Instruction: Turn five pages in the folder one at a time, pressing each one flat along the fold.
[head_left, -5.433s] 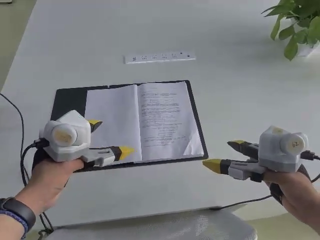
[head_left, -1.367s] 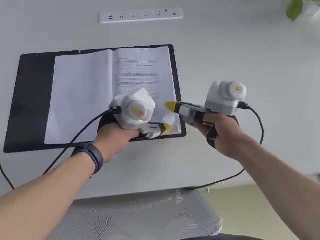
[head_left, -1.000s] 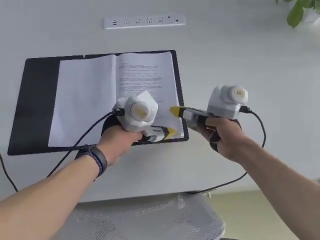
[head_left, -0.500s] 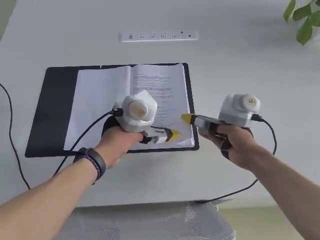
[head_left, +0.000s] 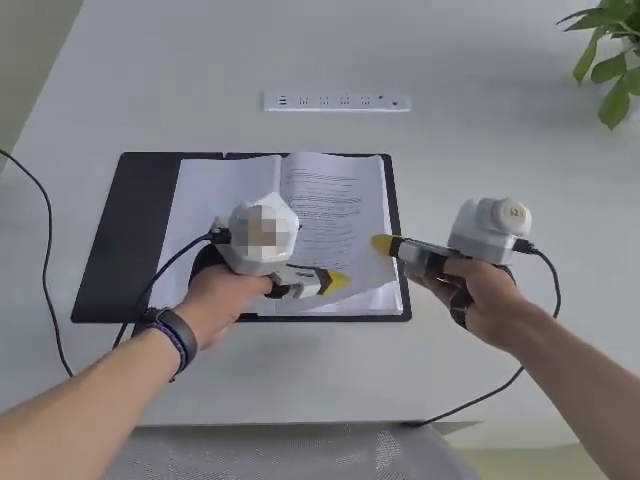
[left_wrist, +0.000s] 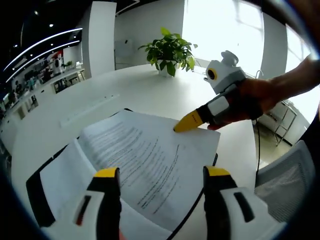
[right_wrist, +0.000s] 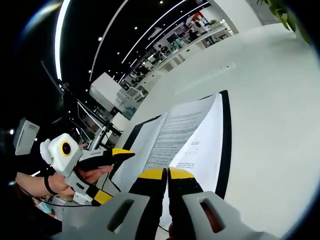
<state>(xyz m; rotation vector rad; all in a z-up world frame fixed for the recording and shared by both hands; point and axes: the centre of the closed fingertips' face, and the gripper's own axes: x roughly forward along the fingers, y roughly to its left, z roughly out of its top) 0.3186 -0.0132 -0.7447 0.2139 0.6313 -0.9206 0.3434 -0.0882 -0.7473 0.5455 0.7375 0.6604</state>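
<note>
R tool (head_left: 386, 243): jaws pressed together, yellow tips touching, no gap btw them in the right gripper view. The tip sits at the outer edge of the printed page (head_left: 335, 210), approx mid-height. Can't tell if the paper is nipped or only touched. The tool lies nr level and points left across the page. R hand (head_left: 482, 292) wraps the grip from below, forearm coming in from lower right, a cable (head_left: 546, 290) looping off the tool's back.

L tool (left_wrist: 161, 173): jaws wide apart, nothing btw them. It hangs over the page's lower part nr the folder's front edge and points right toward R tool; the tips are near but apart. L hand (head_left: 225, 295) holds it from beneath, forearm in from lower left w/ a dark wristband (head_left: 170, 330).

The page bows up on the folder's right half, its lower right corner curled off the sheets under it. In the left gripper view it arches above them. Folder (head_left: 130, 235): black, open on the white table (head_left: 480, 150), blank sheet on the left half, bare cover strip at far left.

Beyond it a white power strip (head_left: 335, 101) lies parallel to the folder's top edge. Green plant (head_left: 610, 60) at the table's far right.
</note>
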